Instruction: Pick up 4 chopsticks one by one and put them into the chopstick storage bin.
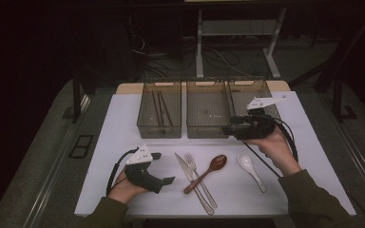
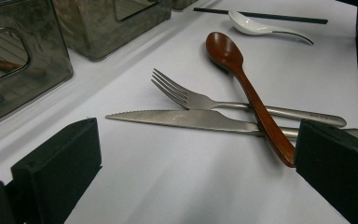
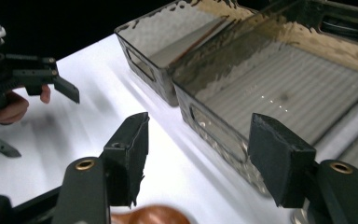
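Three bins [image 1: 208, 116]; knife [image 1: 193, 181], fork [image 1: 199, 178], two spoons [image 1: 209, 172]; both claws [image 1: 164, 167] [image 1: 228, 130] agape, empty.

Both forearms wear olive-green sleeves [image 1: 313, 199]. Each hand grips a black gripper: the left gripper [image 1: 168, 180] and the right gripper [image 1: 224, 130] each carry a pale three-cornered plate [image 1: 139, 155] on top and trail a black cable [image 1: 115, 167] behind. Brass-coloured screws [image 3: 85, 164] sit below the blocky black jaws.
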Action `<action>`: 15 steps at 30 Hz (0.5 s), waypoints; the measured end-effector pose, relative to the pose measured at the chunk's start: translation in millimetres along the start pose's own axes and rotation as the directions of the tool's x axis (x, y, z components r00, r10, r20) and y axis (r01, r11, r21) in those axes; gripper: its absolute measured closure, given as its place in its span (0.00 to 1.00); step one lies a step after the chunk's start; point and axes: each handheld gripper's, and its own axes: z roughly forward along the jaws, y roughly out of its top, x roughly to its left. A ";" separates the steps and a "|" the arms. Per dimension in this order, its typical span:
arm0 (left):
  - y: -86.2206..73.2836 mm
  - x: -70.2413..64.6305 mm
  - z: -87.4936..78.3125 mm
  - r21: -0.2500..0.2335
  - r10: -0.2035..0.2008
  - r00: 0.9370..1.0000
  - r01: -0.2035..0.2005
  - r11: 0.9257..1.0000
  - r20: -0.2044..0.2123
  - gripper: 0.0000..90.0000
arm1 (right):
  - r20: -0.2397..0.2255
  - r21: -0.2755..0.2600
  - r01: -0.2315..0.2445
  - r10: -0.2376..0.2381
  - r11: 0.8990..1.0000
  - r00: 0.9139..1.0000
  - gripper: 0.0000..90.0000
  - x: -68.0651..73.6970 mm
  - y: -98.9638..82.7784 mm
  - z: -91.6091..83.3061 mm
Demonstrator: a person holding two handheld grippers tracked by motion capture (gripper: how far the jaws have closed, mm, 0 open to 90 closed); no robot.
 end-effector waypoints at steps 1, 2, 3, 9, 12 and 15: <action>0.0 0.1 0.0 0.000 0.000 1.000 0.000 1.000 0.000 0.00 | 0.004 0.000 -0.002 0.002 1.000 1.000 0.42 -1.0 -3.4 -2.3; -0.1 0.1 0.1 0.001 -0.001 1.000 0.001 1.000 0.000 0.00 | 0.010 0.000 -0.003 0.003 1.000 1.000 0.42 -1.8 -6.7 -4.5; -0.1 -0.4 0.1 0.001 -0.006 1.000 0.006 1.000 0.000 0.00 | 0.013 0.002 -0.007 0.007 1.000 1.000 0.42 -2.7 -9.9 -7.0; 0.0 -0.3 0.2 0.001 -0.001 1.000 0.001 1.000 0.000 0.00 | 0.037 -0.018 -0.021 0.022 1.000 0.999 0.42 -6.8 -30.7 -20.6; 0.0 -0.9 0.1 0.000 -0.003 1.000 0.003 1.000 0.000 0.00 | 0.045 -0.014 -0.028 0.028 1.000 0.999 0.42 -8.1 -40.2 -25.9; 0.1 -0.9 -0.1 -0.002 -0.004 1.000 0.004 1.000 -0.001 0.00 | 0.053 -0.015 -0.031 0.032 0.999 0.998 0.42 -9.9 -48.2 -31.2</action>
